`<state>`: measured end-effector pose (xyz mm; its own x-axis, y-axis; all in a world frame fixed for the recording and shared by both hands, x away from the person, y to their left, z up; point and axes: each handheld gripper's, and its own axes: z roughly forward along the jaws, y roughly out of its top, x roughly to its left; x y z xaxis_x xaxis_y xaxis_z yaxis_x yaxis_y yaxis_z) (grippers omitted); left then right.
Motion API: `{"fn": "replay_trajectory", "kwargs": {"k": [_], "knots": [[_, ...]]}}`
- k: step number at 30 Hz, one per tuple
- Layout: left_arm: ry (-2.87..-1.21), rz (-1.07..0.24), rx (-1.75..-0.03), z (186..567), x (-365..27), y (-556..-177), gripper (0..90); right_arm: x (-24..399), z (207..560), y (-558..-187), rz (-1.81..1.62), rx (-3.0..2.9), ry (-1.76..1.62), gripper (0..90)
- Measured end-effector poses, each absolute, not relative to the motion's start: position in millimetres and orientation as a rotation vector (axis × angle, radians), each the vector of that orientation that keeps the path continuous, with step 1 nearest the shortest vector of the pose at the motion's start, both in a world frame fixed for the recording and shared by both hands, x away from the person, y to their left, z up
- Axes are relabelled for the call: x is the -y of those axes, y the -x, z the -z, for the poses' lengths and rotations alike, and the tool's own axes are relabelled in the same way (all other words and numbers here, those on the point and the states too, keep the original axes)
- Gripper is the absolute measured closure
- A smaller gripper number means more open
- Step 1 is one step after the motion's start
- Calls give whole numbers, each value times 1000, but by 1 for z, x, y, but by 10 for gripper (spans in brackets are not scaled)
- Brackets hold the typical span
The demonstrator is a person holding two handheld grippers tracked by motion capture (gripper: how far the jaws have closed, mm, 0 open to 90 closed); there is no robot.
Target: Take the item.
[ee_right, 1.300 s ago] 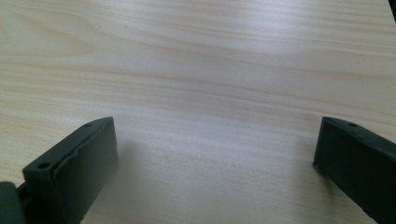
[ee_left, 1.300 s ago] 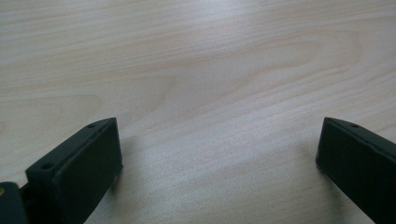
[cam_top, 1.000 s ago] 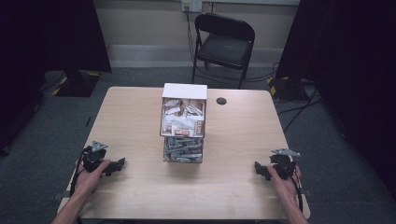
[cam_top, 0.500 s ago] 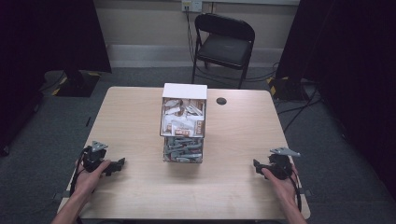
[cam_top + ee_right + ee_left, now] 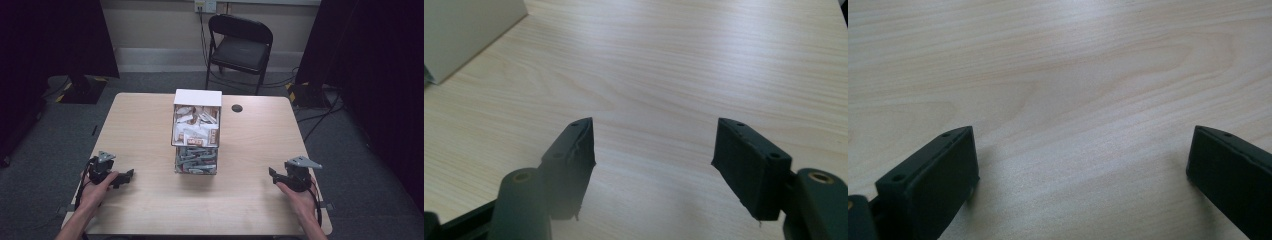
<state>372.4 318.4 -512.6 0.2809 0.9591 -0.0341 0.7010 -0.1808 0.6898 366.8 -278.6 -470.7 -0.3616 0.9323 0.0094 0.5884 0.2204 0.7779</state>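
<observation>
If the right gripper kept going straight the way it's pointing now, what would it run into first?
Probably the clear box of packets in the middle of the table. The right gripper points left across bare wood, jaws open with nothing between them. In the right gripper view the box sits off to the upper left, so it might pass just beside it.

Your table [image 5: 150, 130] is pale wood with a fine, wavy grain. The box [image 5: 197, 131] on it is white, packed with white-and-brown packets above and grey pieces below. Both your grippers, left [image 5: 122, 178] and right [image 5: 274, 175], are black. The far chair [image 5: 240, 47] is black.
</observation>
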Motion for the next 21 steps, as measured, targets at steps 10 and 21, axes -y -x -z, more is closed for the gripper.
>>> {"fn": "replay_trajectory", "kwargs": {"k": [10, 21], "knots": [[-1955, -556, -1485, 513, -318, -372, 0, 271, 458, -365, -1067, -2089, -1392, 410], [-1955, -556, -1486, 513, -318, -372, 0, 255, 447, -361, -1151, -2174, -1293, 507]]}}
